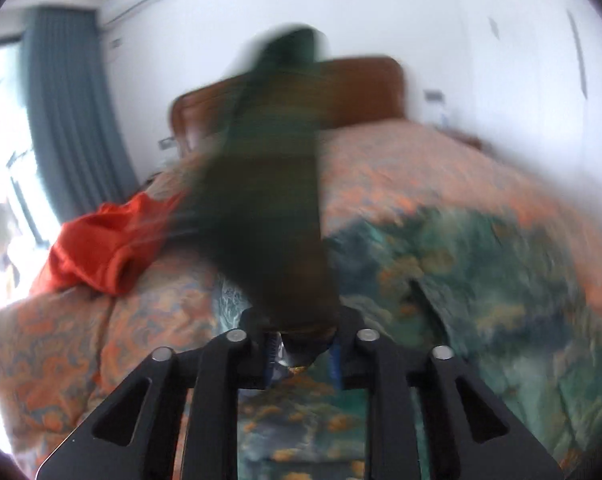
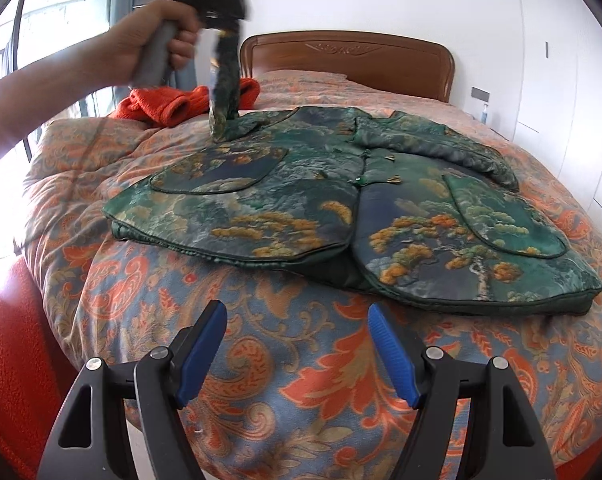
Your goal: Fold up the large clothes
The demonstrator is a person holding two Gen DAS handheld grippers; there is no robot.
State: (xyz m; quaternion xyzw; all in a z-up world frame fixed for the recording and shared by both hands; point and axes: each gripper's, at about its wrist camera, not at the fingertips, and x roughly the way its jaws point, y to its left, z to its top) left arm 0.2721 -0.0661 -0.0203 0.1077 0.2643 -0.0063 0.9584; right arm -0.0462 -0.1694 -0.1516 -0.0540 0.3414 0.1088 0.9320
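Note:
A green brocade jacket [image 2: 341, 200] with orange and gold tree patterns lies spread front-up on the bed. Its right sleeve [image 2: 433, 140] is folded across the chest. My left gripper [image 1: 303, 354] is shut on the cuff of the left sleeve [image 1: 269, 216] and holds it lifted high above the bed; from the right wrist view the hand-held gripper [image 2: 225, 32] shows at upper left with the sleeve [image 2: 223, 92] hanging down from it. My right gripper [image 2: 297, 356] is open and empty above the quilt, short of the jacket's hem.
An orange-red garment [image 2: 173, 106] lies crumpled at the bed's far left. The floral quilt [image 2: 261, 360] covers the bed, with a wooden headboard [image 2: 349, 54] behind. A window and grey curtain [image 1: 69, 120] stand at left, white wardrobes [image 2: 561, 60] at right.

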